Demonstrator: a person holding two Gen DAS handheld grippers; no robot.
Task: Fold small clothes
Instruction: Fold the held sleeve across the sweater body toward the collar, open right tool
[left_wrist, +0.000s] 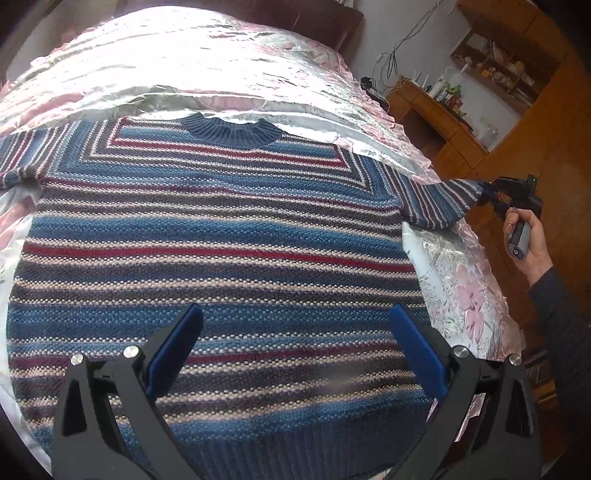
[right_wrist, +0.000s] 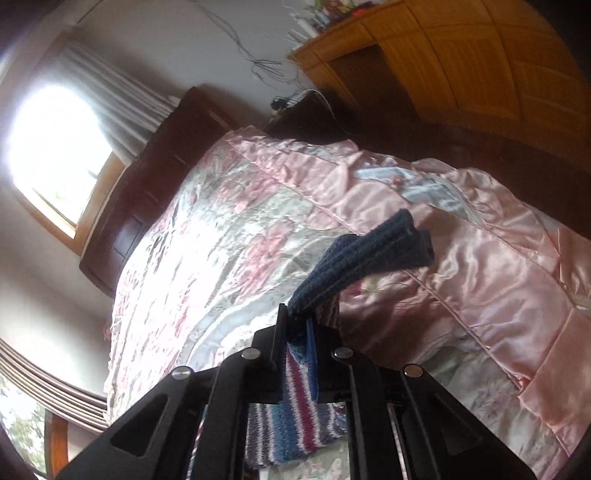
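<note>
Sweater (left_wrist: 218, 236), striped blue, red and cream knit, spread flat and front up on a floral satin quilt (left_wrist: 207, 66) covering the bed. Left gripper (left_wrist: 295, 332) hovers above the lower body, fingers spread wide, holding nothing. Right gripper (right_wrist: 297, 325) clamps the navy cuff (right_wrist: 373, 251) of the right-hand sleeve, lifted beyond the bed's edge.

A bedroom in a home: a bed (right_wrist: 155, 206) with dark wooden headboard under a pink floral satin quilt (right_wrist: 461, 240); curtained window (right_wrist: 55, 140) (strongly backlit); wooden cabinets (right_wrist: 461, 62); a cluttered desk (left_wrist: 436, 110) and shelves (left_wrist: 506, 70) along the wall.
</note>
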